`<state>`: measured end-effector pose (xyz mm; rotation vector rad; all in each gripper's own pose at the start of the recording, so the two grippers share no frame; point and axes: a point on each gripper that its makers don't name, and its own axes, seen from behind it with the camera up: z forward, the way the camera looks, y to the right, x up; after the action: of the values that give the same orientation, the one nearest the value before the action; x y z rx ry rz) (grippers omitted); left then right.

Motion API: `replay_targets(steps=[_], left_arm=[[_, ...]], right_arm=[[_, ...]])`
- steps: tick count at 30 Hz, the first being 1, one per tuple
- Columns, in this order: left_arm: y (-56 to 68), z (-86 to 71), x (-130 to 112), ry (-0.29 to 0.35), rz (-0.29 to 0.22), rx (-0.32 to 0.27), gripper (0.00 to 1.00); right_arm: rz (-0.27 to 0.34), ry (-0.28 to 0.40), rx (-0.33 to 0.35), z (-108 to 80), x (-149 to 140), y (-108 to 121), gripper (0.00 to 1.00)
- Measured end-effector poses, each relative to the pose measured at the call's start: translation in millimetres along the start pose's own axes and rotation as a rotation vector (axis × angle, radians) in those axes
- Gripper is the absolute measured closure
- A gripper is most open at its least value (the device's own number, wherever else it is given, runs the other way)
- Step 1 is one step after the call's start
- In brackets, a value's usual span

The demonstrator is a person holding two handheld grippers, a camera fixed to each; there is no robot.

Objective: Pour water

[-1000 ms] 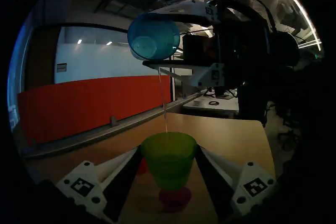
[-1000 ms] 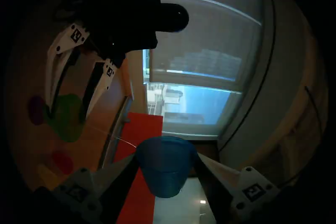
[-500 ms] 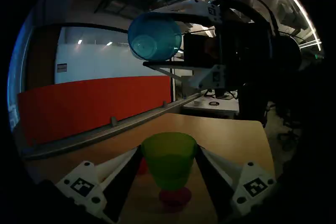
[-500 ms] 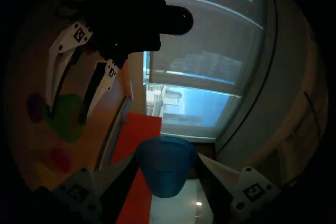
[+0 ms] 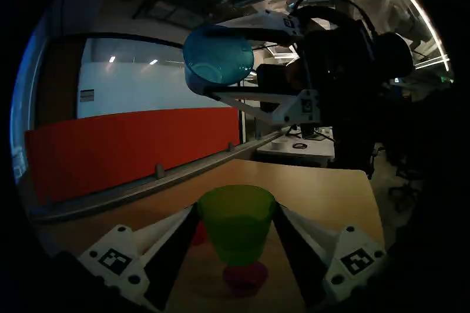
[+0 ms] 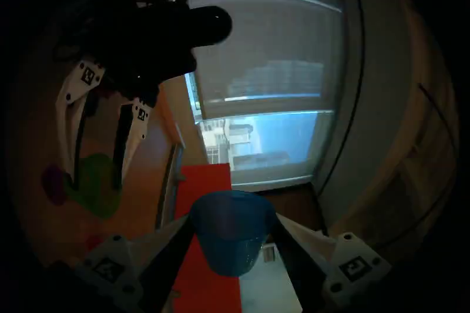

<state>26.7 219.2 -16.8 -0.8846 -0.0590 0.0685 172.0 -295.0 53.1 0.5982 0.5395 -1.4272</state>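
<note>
**Mia:** Is the water poured yet?

**Ben:** I think it's nearly done. High over the wooden table (image 5: 329,187), the right gripper (image 5: 207,57) has the blue cup (image 5: 217,59) lying on its side. I see no water falling from it.

**Mia:** And the other cup?

**Ben:** The green cup (image 5: 236,225) is down low, under the blue one and well apart from it. Its bottom part looks darker, so I guess there is water inside.

**Mia:** Who holds it?

**Ben:** The left gripper (image 5: 235,214). One finger presses on each side, so the cup sits right between them with its mouth facing up. The right gripper pinches the blue cup the same way.

**Mia:** What's left to do?

**Ben:** Tip the blue cup back up, I'd say, then put both cups down.

**Mia:** What's that little pink spot (image 5: 244,275)?

**Ben:** It lies on the table just under the green cup. I can't tell if the cup touches it.
</note>
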Motion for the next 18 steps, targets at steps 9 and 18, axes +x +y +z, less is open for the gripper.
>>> replay_targets(steps=[9,18], left_arm=[[-3.5,-3.6,1.9,0.001,0.002,0.011,0.13],[-6.9,-6.1,1.8,0.001,0.004,0.022,0.12]], right_arm=[[0.336,-0.022,0.015,-4.5,-16.2,-11.7,0.10],[0.702,-0.019,0.033,-9.7,-26.0,-22.8,0.10]])
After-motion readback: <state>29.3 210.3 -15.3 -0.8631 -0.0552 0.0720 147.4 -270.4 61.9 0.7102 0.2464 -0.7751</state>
